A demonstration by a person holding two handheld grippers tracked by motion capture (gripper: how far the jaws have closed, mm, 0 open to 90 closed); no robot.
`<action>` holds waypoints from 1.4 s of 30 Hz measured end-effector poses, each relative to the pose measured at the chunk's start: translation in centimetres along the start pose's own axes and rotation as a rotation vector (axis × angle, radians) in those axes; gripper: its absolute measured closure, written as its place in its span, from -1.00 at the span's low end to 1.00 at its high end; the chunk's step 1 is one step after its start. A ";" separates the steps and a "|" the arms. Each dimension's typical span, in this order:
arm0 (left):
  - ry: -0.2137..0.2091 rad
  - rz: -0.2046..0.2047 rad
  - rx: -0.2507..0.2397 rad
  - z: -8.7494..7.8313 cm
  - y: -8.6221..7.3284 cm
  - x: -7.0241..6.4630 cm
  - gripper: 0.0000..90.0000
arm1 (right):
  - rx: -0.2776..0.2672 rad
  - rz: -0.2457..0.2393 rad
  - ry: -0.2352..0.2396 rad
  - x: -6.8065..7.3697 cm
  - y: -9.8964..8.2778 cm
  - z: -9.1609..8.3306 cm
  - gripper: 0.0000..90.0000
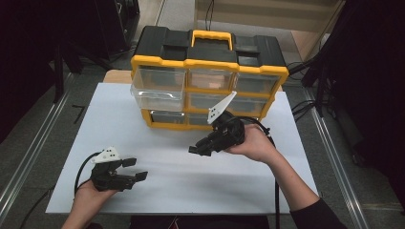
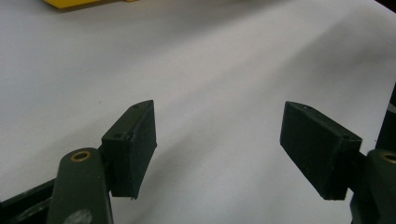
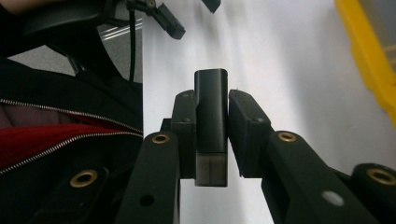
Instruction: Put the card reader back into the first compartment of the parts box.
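- Holding a small black block (image 3: 211,126) clamped between its two pads, the right gripper (image 1: 197,150) hovers above the middle of the white tabletop (image 1: 181,186), just in front of the yellow-and-black drawer organiser (image 1: 210,62).
- The block looks rigid, smooth and light, a slim rectangular piece with a paler end toward the camera; its flat long faces give the pads a good seat, and the grip sits about midway along it.
- Being smooth plastic, it would likely slip if the jaws loosened, so a squeeze across the flat sides seems the safest hold.
- One clear drawer (image 1: 157,90) at the organiser's upper left stands pulled out; it appears the likely place for the block.
- The left gripper (image 1: 136,169) rests at the near left of the table, its jaws spread wide with nothing between them.
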State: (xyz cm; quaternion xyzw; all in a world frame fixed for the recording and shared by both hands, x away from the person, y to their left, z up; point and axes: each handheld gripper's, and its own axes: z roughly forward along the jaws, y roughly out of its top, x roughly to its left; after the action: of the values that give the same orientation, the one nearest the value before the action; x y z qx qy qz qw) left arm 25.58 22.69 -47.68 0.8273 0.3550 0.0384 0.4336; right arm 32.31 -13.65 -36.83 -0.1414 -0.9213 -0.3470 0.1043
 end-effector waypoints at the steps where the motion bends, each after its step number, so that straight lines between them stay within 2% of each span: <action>1: -0.002 0.000 0.000 0.0 0.0 0.0 -0.37 | 0.001 0.000 -0.001 0.0 0.1 -0.2 0.58; 5: -0.002 0.001 -0.002 0.0 0.0 -0.1 -0.37 | 0.001 0.004 -0.006 0.0 0.6 -0.9 0.58; 7: -0.001 0.002 0.001 0.0 0.0 -0.1 -0.37 | 0.001 -0.004 0.009 0.0 1.2 -1.5 0.58; 12: -0.002 0.000 -0.001 0.0 0.0 0.0 -0.37 | -0.001 -0.012 -0.011 0.1 1.9 -2.5 0.58; 24: 0.000 0.000 -0.002 0.0 0.0 -0.1 -0.37 | -0.011 -0.024 -0.027 0.5 3.4 -4.3 0.58; 42: -0.004 0.002 0.000 -0.1 0.0 -0.1 -0.37 | -0.035 -0.048 -0.051 0.8 5.9 -8.1 0.58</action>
State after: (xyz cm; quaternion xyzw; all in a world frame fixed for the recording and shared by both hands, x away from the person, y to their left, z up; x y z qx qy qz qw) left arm 25.51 22.67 -47.59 0.8277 0.3533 0.0370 0.4344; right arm 34.27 -14.66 -26.96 -0.1300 -0.9205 -0.3617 0.0701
